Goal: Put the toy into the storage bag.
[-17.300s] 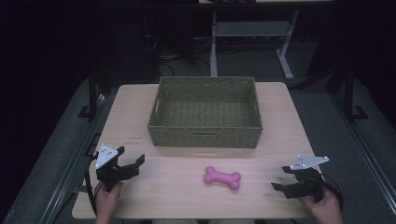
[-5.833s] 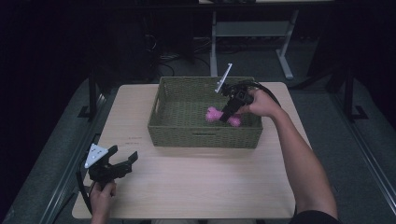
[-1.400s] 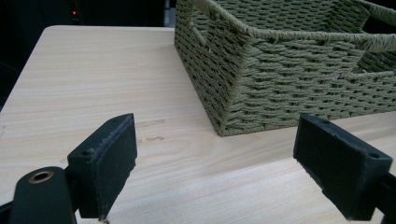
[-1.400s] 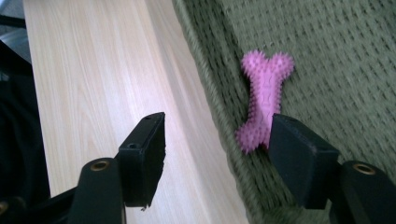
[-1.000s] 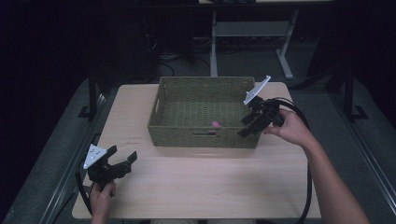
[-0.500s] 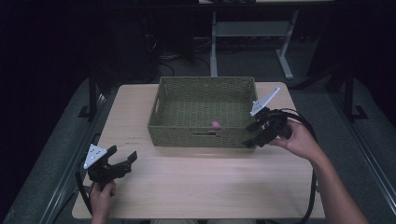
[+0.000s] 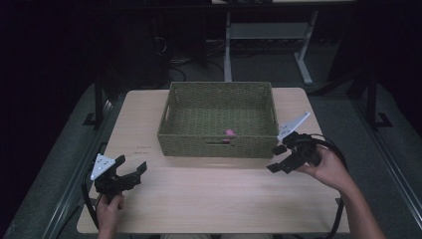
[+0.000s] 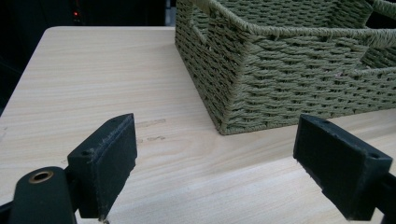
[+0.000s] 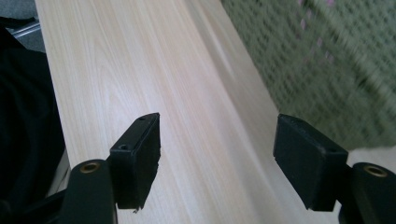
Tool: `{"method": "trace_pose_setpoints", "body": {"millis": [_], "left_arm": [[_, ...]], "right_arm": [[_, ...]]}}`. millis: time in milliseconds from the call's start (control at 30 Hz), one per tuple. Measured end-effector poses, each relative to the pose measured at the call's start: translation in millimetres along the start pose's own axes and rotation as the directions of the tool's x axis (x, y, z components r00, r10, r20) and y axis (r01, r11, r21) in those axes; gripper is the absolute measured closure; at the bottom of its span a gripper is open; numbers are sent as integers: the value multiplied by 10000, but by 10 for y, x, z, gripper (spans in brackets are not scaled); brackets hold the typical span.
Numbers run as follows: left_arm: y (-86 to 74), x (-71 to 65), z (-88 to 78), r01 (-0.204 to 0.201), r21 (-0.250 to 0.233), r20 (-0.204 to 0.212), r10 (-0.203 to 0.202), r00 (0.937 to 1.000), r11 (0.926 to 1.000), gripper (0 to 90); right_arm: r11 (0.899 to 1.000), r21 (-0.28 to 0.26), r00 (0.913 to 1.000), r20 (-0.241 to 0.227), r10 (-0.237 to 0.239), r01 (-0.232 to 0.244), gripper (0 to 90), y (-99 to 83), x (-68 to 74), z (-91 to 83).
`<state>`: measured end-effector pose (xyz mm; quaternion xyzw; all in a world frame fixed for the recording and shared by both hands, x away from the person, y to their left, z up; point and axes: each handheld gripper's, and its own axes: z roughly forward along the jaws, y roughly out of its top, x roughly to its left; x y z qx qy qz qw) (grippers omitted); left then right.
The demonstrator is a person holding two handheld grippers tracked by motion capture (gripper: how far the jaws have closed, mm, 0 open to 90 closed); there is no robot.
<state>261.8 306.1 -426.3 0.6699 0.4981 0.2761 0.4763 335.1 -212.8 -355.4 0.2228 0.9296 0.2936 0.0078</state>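
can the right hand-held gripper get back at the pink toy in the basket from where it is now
Probably yes. The right hand-held gripper is open and empty beside the basket. The basket's top is open, but its wall stands between gripper and pink toy, so it would have to lift over the rim.

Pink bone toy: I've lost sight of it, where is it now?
In the high view, the pink bone toy lies inside the woven basket, against its near wall, right of centre.

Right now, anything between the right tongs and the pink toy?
Yes. The basket's woven front wall stands between them: the pink toy lies inside, the right tongs hover outside by the basket's right front corner, open and empty.
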Motion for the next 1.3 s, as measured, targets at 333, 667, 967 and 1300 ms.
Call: {"method": "trace_pose_setpoints", "body": {"millis": [333, 667, 967, 1300], "left_arm": [[-5, 25, -27, 37, -31, -68, -37, 10000, 10000, 130], [-6, 6, -28, -85, 22, -14, 85, 10000, 10000, 130], [-10, -3, -25, -59, 14, -21, 59, 10000, 10000, 130], [-7, -15, -15, -106, 16, -9, 106, 9999, 9999, 130]], "right_arm": [[9985, -21, 9985, 10, 542, -542, 308, -313, 112, 114], [9954, -223, 9954, 193, 939, -935, 295, -551, 236, 154], [9921, -257, 9922, 194, 1231, -1225, 284, -753, 317, 249], [9893, -599, 9862, 914, 1383, -1332, 261, -843, 422, 233]]}}
